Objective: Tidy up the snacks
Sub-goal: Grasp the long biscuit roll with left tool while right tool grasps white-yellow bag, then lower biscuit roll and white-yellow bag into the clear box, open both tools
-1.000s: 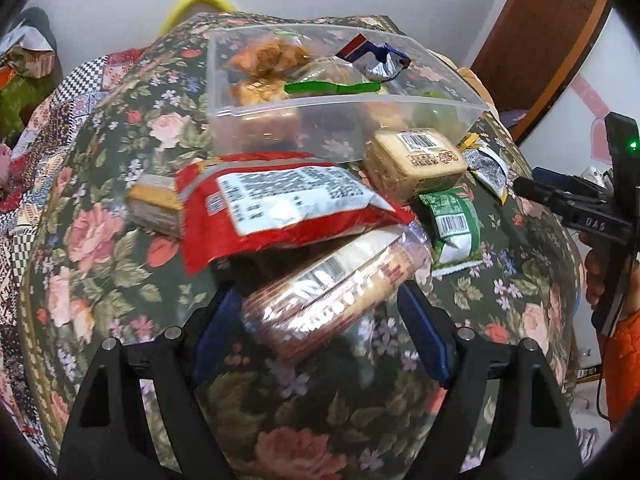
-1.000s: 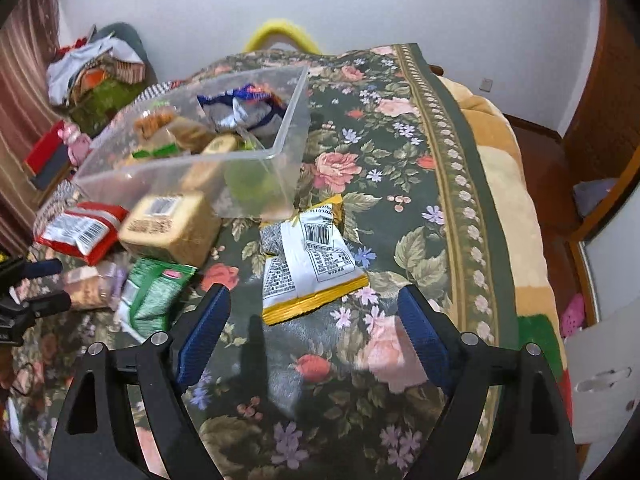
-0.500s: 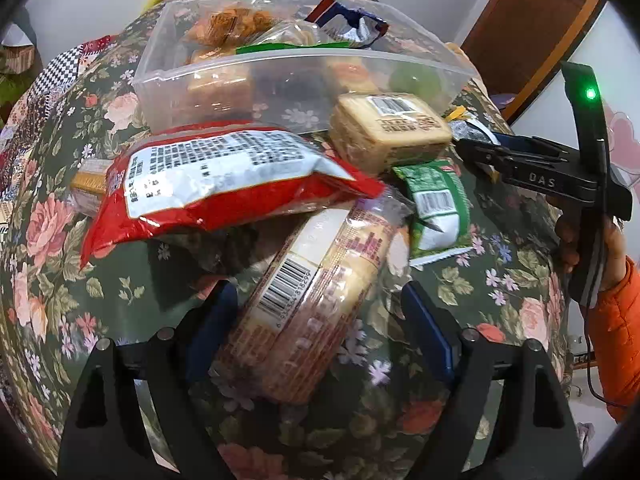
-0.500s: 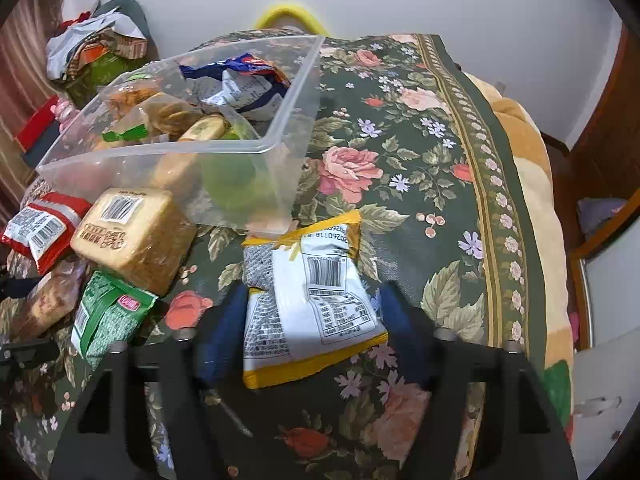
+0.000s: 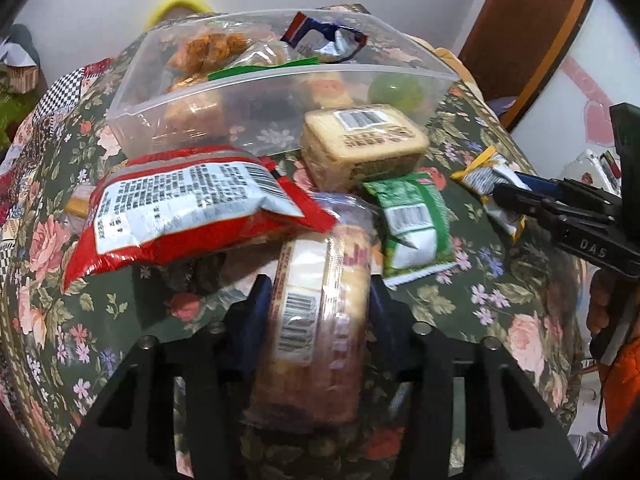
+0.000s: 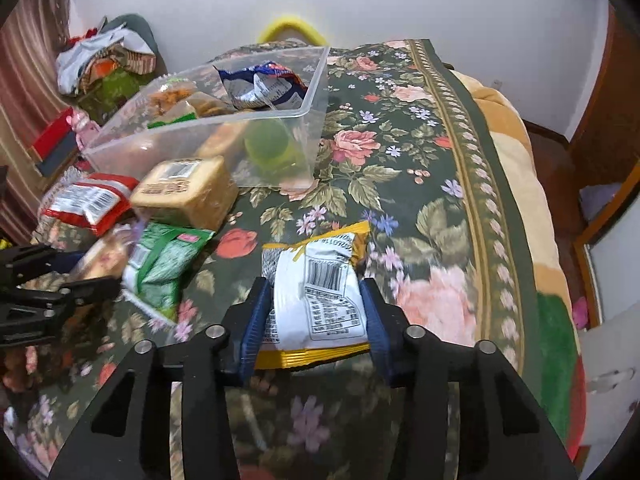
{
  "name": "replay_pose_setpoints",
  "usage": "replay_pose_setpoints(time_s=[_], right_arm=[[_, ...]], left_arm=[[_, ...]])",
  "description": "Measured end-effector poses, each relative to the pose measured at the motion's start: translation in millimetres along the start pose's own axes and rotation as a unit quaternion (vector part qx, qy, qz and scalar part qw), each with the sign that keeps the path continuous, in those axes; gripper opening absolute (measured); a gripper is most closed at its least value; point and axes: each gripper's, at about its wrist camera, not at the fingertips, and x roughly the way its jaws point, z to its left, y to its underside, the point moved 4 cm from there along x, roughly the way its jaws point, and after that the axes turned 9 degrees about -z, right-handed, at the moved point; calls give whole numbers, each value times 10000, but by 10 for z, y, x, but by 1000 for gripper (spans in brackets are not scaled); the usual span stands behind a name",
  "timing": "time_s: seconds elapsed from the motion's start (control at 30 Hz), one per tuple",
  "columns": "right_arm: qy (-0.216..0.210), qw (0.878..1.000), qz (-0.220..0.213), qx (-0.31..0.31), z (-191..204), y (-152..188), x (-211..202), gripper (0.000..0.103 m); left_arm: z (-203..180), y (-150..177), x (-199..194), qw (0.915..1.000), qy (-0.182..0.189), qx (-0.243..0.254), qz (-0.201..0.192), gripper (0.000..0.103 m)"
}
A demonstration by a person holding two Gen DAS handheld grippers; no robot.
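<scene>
A clear plastic bin (image 5: 280, 92) (image 6: 208, 136) holding several snacks sits on the floral bedspread. In front of it lie a red packet (image 5: 188, 216) (image 6: 86, 202), a tan cake block (image 5: 360, 140) (image 6: 184, 192) and a green packet (image 5: 412, 224) (image 6: 164, 264). My left gripper (image 5: 320, 304) is shut on a clear-wrapped biscuit pack (image 5: 320, 320) that stands lengthwise between the blue pads. My right gripper (image 6: 316, 312) is shut on a white and yellow snack bag (image 6: 316, 300), which also shows in the left wrist view (image 5: 486, 184).
The floral bedspread (image 6: 400, 168) covers the bed; its right edge drops to a tan blanket (image 6: 516, 168). Piled clothes (image 6: 104, 56) lie at the far left. A wooden door (image 5: 532, 32) stands at the right.
Both grippers moved forward and closed: the left on the biscuit pack, which turned lengthwise, the right on the white and yellow bag. The bin looks nearer.
</scene>
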Motion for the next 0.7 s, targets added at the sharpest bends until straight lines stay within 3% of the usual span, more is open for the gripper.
replay_pose_setpoints(time_s=[0.23,0.7], right_arm=[[-78,9997,-185,119,36,-9,-194,37],[-285,9960,-843,105,193,-428,-461,37]], left_arm=[[-214,55,-205,9990,-77,394,-209,45],[-135,-411,-844,9936,-6,106,-1121,45]])
